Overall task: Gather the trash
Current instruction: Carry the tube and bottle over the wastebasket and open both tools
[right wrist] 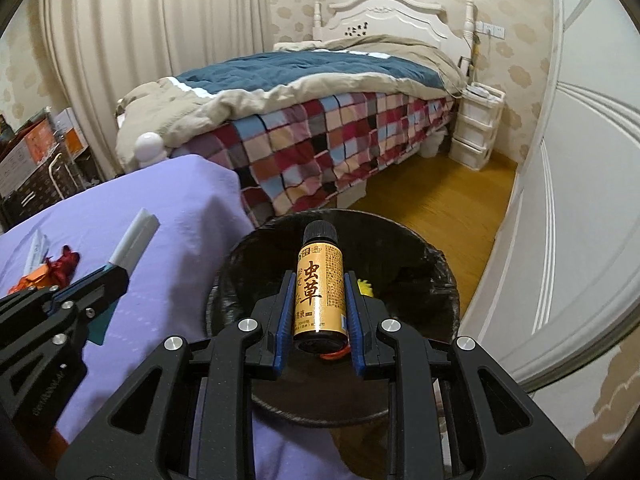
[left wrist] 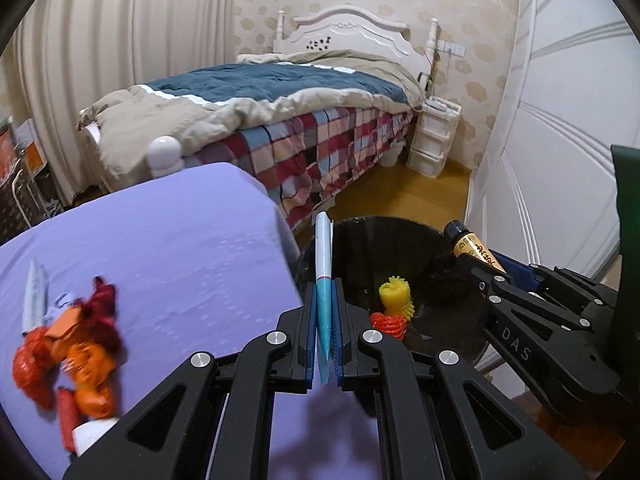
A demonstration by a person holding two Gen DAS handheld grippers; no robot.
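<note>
My left gripper (left wrist: 324, 292) is shut on a flat teal-and-white wrapper (left wrist: 323, 256) that sticks up past the fingertips, at the table's right edge beside the bin. My right gripper (right wrist: 318, 276) is shut on a small brown bottle (right wrist: 320, 292) with a gold label and black cap, held over the black-lined trash bin (right wrist: 436, 276). The bottle (left wrist: 472, 246) and right gripper (left wrist: 486, 270) also show at the right of the left wrist view. Yellow and orange foam nets (left wrist: 394, 300) lie inside the bin (left wrist: 400, 232). Red and orange wrappers (left wrist: 80, 340) and a white packet (left wrist: 34, 300) lie on the purple table cover (left wrist: 168, 240).
A bed (right wrist: 320, 120) with a plaid sheet and blue-beige quilt stands behind the table. A white drawer unit (right wrist: 476, 128) sits by the headboard. White wardrobe doors (right wrist: 580, 200) curve along the right. Boxes and a rack (right wrist: 36, 160) stand at the left. Yellow floor (right wrist: 440, 208) shows between bed and bin.
</note>
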